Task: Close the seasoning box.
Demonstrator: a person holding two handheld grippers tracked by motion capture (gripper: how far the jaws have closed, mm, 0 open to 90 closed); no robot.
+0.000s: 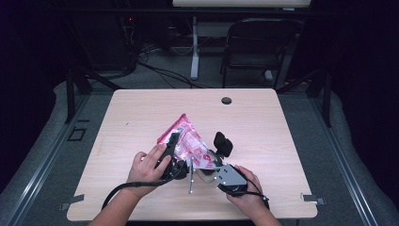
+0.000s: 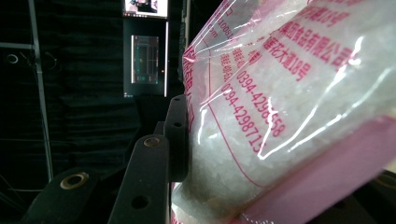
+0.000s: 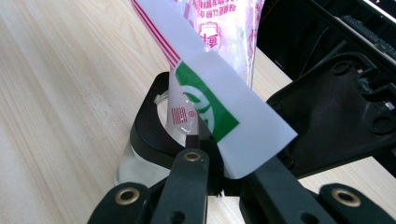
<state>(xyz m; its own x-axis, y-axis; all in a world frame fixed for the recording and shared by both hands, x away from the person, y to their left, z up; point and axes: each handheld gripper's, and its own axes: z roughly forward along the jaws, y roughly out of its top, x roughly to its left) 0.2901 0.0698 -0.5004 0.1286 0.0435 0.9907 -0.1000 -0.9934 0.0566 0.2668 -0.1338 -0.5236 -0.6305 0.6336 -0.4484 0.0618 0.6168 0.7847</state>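
At the near middle of the light wooden desk [image 1: 141, 117], a clear plastic bag [image 1: 188, 141] with pink edges and red Chinese print, filled with white grains, is held up tilted between both claws. The left claw [image 1: 173, 143] clamps the bag's body; in the left gripper view one black pad presses flat against the bag [image 2: 289, 116], while the other jaw is hidden behind it. The right claw [image 3: 205, 154] is pinched fully shut on the bag's lower corner flap, white with a green mark. Below that corner sits a clear jar [image 3: 140, 163] ringed by a black part, half hidden by the jaws. A black-padded object [image 1: 223, 142] stands just beyond the right hand [image 1: 247, 197]. Past the desk's far edge stand a dark folding chair [image 1: 256, 44], trailing cables and black curtains; lit monitors [image 2: 144, 58] glow in the dim room.
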